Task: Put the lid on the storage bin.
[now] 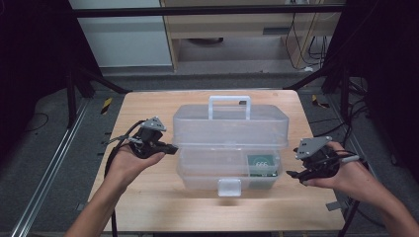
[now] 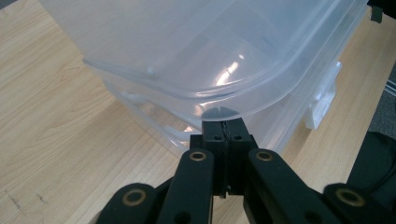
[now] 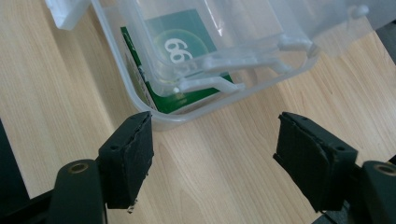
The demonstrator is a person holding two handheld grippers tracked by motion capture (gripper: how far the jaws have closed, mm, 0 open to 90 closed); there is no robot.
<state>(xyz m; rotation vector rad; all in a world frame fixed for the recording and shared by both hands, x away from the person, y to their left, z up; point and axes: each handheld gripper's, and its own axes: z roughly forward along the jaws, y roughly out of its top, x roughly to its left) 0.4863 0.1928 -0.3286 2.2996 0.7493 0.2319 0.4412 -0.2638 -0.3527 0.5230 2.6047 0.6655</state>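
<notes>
Translucent plastic makes the storage box (image 1: 228, 145), so we judge it light, smooth and a little flexible. From the high view we see it between our two tools, its lid (image 1: 230, 124) raised; the left gripper (image 1: 168, 147) touches the lid edge. In the left gripper view, the jaws are pressed together just under the lid rim (image 2: 243, 109), but we cannot tell whether they pinch it. In the right gripper view, the right gripper (image 3: 212, 154) stands wide apart, the box corner (image 3: 187, 114) just ahead. Stiff rims seem the best hold.

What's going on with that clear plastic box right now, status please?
Left gripper shut, tips at the lid edge. Right gripper open beside the box. Green card inside. Nothing in the way.
</notes>
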